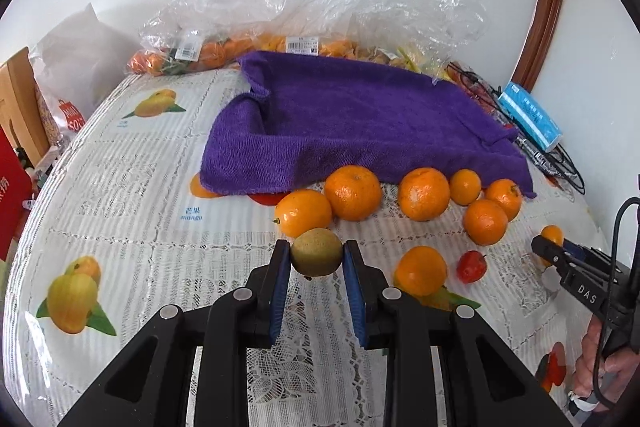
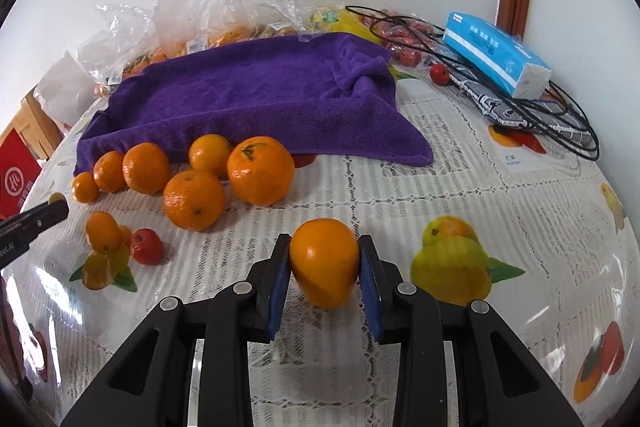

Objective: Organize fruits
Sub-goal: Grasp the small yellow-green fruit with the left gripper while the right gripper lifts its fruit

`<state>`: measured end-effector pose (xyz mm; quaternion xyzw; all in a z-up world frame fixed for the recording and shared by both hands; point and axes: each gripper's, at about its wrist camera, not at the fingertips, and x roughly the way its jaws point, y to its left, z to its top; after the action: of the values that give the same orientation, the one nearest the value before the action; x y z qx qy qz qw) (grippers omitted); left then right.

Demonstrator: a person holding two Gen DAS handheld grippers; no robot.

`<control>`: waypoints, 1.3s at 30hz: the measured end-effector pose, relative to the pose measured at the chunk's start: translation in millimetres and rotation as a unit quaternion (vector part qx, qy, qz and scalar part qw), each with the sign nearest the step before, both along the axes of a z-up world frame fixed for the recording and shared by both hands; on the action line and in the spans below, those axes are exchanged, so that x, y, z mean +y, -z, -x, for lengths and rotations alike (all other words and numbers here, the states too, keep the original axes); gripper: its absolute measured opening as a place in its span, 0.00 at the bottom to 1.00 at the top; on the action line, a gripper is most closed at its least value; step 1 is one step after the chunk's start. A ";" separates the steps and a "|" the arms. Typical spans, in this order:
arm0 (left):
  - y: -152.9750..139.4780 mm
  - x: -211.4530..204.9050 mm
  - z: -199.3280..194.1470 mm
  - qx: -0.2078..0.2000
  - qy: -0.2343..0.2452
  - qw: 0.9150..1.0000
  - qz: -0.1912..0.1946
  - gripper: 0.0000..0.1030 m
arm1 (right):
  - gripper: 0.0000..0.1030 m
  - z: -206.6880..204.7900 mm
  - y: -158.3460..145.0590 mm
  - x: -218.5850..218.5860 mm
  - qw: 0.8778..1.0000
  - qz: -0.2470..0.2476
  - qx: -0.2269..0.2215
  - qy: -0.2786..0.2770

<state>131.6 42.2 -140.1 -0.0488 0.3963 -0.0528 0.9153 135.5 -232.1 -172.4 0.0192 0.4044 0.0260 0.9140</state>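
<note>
L gripper (image 1: 316, 259) clamped on greenish fruit (image 1: 316, 253) | R gripper (image 2: 324, 261) clamped on orange (image 2: 324, 263) | both probably light, round, slick-skinned – I'd grip across widest part, gently

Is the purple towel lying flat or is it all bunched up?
Mostly spread out, not flat. The purple towel covers the table, but one far corner is bunched into folds, and an edge is turned up in the left wrist view.

The right gripper (image 2: 324, 263) clamps an orange (image 2: 324, 261) above the tablecloth (image 2: 440, 195), near a purple towel (image 2: 256, 99).
</note>
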 end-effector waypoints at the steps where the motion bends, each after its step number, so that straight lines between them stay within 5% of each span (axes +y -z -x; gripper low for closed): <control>1: -3.2 0.2 1.4 -0.003 -0.001 1.000 0.002 0.25 | 0.32 1.4 -2.5 1.7 1.000 0.001 -0.002 -0.001; 7: -24.4 2.2 -3.4 -0.018 0.000 1.000 0.007 0.25 | 0.32 3.5 -30.3 7.9 1.000 -0.002 -0.023 -0.008; 9: -32.9 2.3 -7.4 -0.028 0.002 1.000 0.008 0.25 | 0.18 0.0 -42.8 8.2 0.999 -0.002 -0.037 -0.006; 13: -42.3 -0.7 -19.2 -0.039 0.009 0.999 0.012 0.25 | 0.16 -16.2 -58.6 9.8 0.999 -0.012 -0.046 -0.009; 19: -32.8 -2.6 -28.2 -0.032 0.015 0.999 0.017 0.25 | 0.16 -22.3 -18.2 4.4 1.000 -0.010 0.003 -0.027; 22: -25.1 -2.7 -29.7 -0.022 0.017 0.999 0.033 0.25 | 0.18 -11.8 -10.0 -13.2 1.000 -0.024 -0.008 -0.005; 32: -18.2 -16.5 -23.9 -0.015 0.031 0.999 0.032 0.25 | 0.34 11.1 -3.8 -26.9 0.999 -0.040 -0.007 -0.004; 39: -17.9 -15.4 -20.9 -0.013 0.029 0.999 0.032 0.25 | 0.32 15.8 5.0 -24.9 0.999 -0.036 -0.005 -0.007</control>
<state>152.5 26.9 -122.2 -0.0660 0.3842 -0.0922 0.9163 119.7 -257.0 -177.4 0.0487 0.3989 0.0471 0.9145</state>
